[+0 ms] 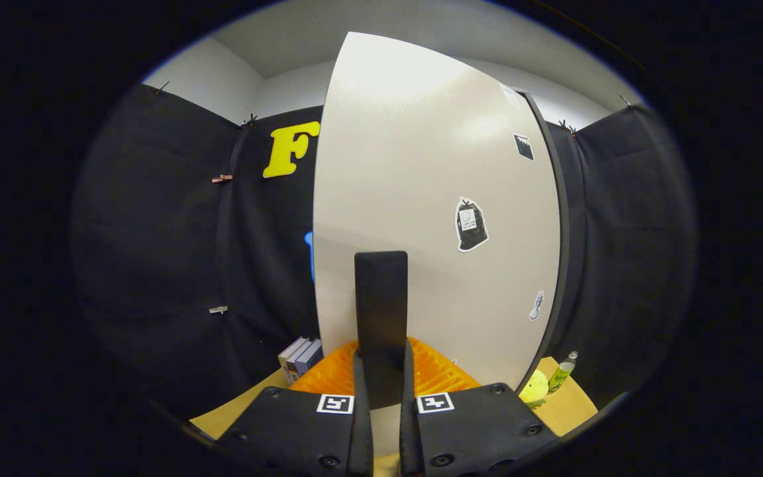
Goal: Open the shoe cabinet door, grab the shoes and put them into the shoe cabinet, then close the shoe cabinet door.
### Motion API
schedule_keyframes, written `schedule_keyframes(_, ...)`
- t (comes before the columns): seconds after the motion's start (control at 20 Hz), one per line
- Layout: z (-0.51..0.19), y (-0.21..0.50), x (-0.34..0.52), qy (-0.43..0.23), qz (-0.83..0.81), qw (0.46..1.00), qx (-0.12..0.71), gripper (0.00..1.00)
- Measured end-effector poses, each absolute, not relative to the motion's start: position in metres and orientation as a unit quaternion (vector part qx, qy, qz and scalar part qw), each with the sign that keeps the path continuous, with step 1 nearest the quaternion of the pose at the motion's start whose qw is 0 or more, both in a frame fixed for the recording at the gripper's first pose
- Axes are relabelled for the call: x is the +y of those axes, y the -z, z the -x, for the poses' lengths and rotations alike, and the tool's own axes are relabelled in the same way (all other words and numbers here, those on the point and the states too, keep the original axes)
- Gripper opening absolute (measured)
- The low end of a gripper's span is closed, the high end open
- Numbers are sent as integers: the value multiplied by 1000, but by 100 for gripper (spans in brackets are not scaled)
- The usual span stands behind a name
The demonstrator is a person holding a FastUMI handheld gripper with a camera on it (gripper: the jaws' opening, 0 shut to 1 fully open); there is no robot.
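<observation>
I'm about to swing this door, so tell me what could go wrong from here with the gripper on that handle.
1. The gripper is shut on the black handle of the cabinet door; a sideways pull could make the thin fingers slip off.
2. The green bottle and yellow ball sit near the door's edge and might be knocked.

The tall flat cabinet door (414,199) is matt off-white, with small black-and-white stickers and a black upright handle (381,311). The black claw (381,391) has orange ribbed fingers (438,372) and a black-and-white square marker on each half. On the tan wooden desk (570,404) are a yellow-green ball (534,389), a green bottle (561,372) and grey-and-white books (301,358).
</observation>
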State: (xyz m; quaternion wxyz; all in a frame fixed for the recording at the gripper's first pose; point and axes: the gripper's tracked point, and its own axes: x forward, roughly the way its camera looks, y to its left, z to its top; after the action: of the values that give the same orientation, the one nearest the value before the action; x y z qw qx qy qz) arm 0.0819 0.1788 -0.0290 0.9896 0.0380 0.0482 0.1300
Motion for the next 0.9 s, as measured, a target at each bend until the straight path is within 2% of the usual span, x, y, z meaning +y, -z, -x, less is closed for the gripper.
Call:
schedule_keyframes(0.45, -33, 24, 109, -120, -35, 991, 40, 19)
schedule_keyframes(0.9, -13, 23, 31, -67, -35, 996, 44, 18)
